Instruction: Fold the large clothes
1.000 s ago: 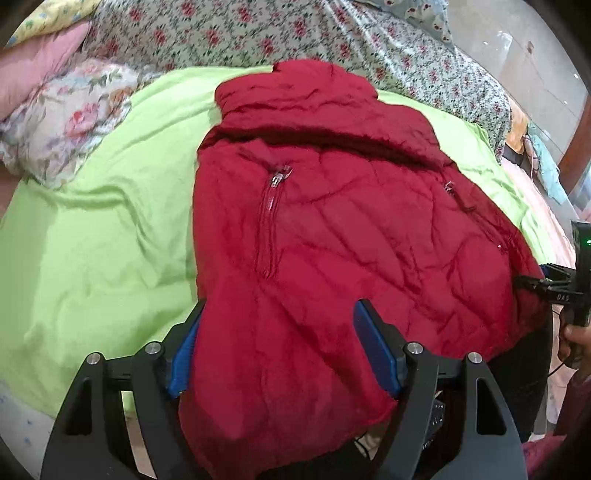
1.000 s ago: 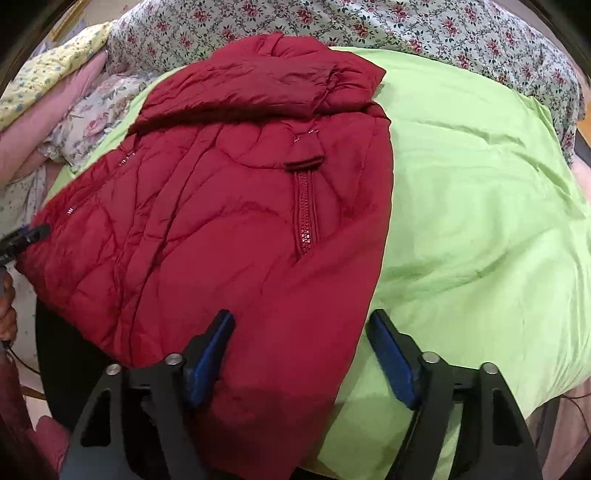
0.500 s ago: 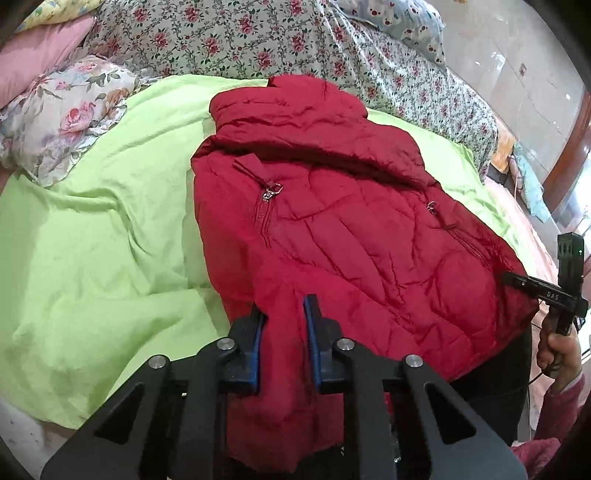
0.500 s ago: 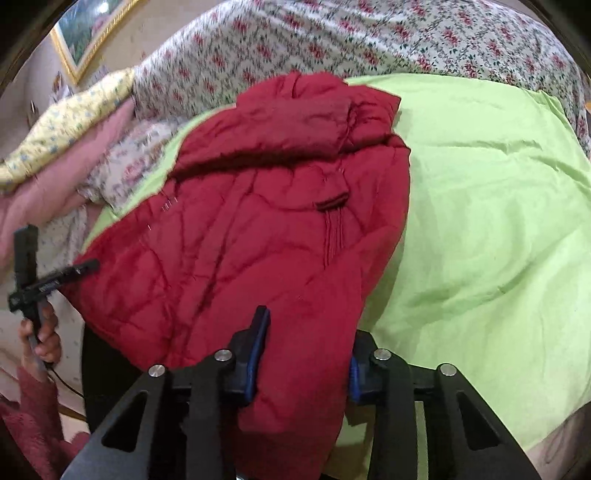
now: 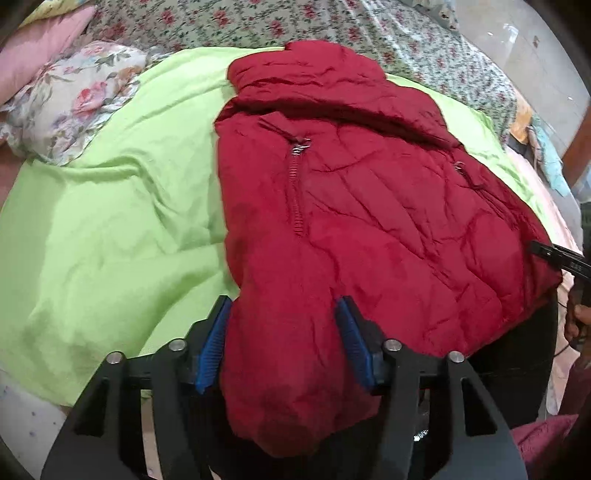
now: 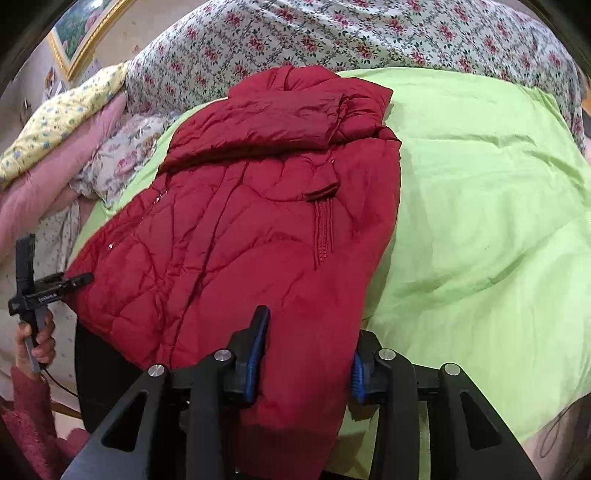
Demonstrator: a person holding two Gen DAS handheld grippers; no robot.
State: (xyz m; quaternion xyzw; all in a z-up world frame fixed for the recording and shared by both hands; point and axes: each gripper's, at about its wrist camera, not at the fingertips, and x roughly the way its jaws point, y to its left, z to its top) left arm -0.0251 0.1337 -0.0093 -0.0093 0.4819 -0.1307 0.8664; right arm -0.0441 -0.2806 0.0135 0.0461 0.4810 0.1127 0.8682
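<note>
A red puffer jacket lies on a lime green sheet, sleeves folded across the top, hem hanging over the bed's near edge. My left gripper is open, its blue pads on either side of the hem's left corner. In the right wrist view the jacket lies the same way. My right gripper is open around the hem's right corner, with cloth lying between the pads. Each gripper shows at the edge of the other's view: the right one, the left one.
A floral bedspread covers the bed's far side. Floral and pink pillows lie at the left. The green sheet spreads bare to the right of the jacket. A framed picture hangs on the wall.
Both grippers were open a second ago, pinched the hem half a second ago, and have opened again. The hem lies a little farther up on the bed.
</note>
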